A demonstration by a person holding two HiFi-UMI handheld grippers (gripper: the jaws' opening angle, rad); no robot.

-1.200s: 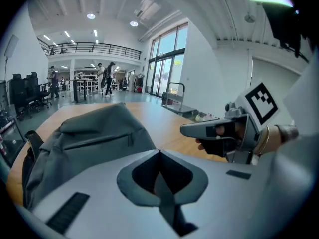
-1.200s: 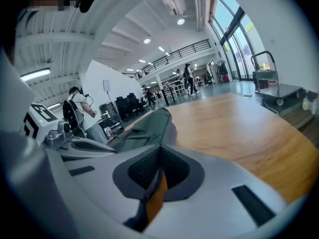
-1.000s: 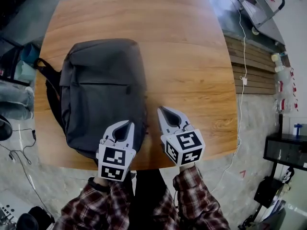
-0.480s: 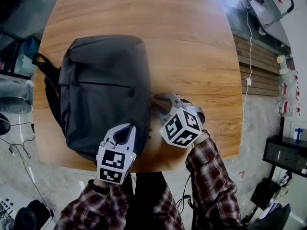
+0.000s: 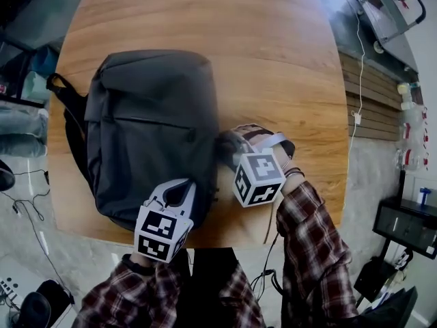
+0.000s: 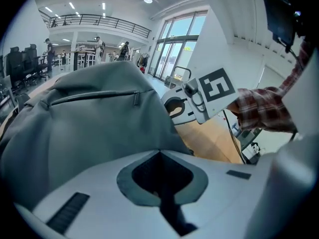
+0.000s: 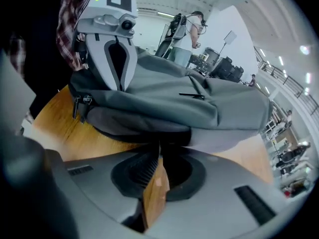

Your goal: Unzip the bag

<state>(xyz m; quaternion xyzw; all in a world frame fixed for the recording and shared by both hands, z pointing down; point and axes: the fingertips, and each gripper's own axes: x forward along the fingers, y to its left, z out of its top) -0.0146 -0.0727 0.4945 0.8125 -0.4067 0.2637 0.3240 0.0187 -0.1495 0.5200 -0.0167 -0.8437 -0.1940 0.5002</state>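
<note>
A dark grey backpack [image 5: 150,128] lies flat on the wooden table [image 5: 273,60], top end away from me. My left gripper [image 5: 183,186] is shut, its tips over the bag's near right corner; in the left gripper view the bag [image 6: 89,128] fills the space beyond them [image 6: 159,152]. My right gripper [image 5: 224,141] points left with its tips against the bag's right side edge. Its jaws [image 7: 159,144] look shut just under that edge of the bag [image 7: 199,103]. Two zipper pulls [image 7: 81,103] hang at the bag's near corner, below the left gripper [image 7: 112,49].
A black shoulder strap [image 5: 60,91] sticks out past the bag's left side at the table's left edge. The table's near edge runs just under both grippers. A white cable [image 5: 355,67] and a slatted board [image 5: 372,101] lie on the floor to the right.
My right gripper has swung from beside the bag, pointing forward, to pointing left with its tips on the bag's right edge. The left gripper has hardly moved.
</note>
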